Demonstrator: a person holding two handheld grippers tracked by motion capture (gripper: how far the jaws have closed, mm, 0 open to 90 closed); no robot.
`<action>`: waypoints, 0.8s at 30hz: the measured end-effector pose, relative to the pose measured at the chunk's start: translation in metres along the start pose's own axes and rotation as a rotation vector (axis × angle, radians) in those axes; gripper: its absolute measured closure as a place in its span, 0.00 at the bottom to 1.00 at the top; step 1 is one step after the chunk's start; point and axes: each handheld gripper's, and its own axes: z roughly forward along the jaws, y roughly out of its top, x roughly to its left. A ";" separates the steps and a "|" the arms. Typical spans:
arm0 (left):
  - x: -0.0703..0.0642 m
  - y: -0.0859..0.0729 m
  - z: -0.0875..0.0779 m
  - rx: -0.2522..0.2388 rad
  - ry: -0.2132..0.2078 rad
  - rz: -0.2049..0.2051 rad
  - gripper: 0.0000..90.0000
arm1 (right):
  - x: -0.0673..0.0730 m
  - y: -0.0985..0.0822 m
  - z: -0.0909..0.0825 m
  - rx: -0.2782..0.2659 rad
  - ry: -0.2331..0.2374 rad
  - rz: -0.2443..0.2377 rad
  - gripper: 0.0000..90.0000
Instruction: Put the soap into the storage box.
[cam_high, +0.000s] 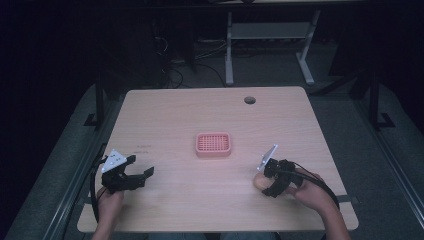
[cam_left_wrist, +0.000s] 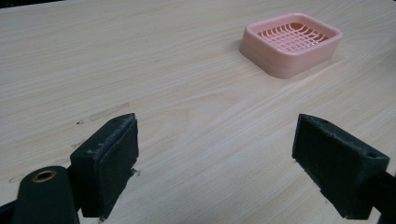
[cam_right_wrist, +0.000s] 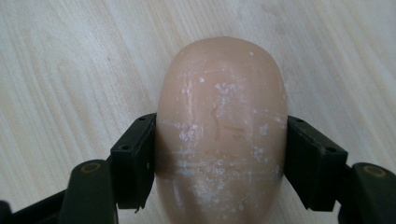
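Pale wooden table (cam_high: 200, 195) carries, at lower right of the high view, a peach soap bar (cam_right_wrist: 219, 135) clamped across its width by the right gripper (cam_right_wrist: 219, 161), long axis running up the frame, near end cut off, while the left gripper (cam_left_wrist: 215, 154) gapes empty, pink soap dish (cam_high: 213, 144) mid-table.

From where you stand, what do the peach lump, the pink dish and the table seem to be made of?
The lump looks like a bar of soap: matte, waxy, rounded, flecked with white scuffs. The pink dish looks like moulded plastic, smooth, with a slotted grid floor. The table shows pale wood grain, though it could be laminate.
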 end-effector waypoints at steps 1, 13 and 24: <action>0.000 0.000 0.000 0.000 0.001 0.001 0.16 | 0.001 0.001 -0.001 -0.004 0.001 0.001 0.35; 0.000 0.000 -0.001 0.001 0.001 0.001 0.16 | -0.003 0.010 -0.012 -0.037 -0.002 -0.015 0.35; 0.001 0.000 -0.001 -0.002 -0.001 0.000 0.16 | -0.009 0.018 -0.016 -0.070 0.019 -0.011 0.35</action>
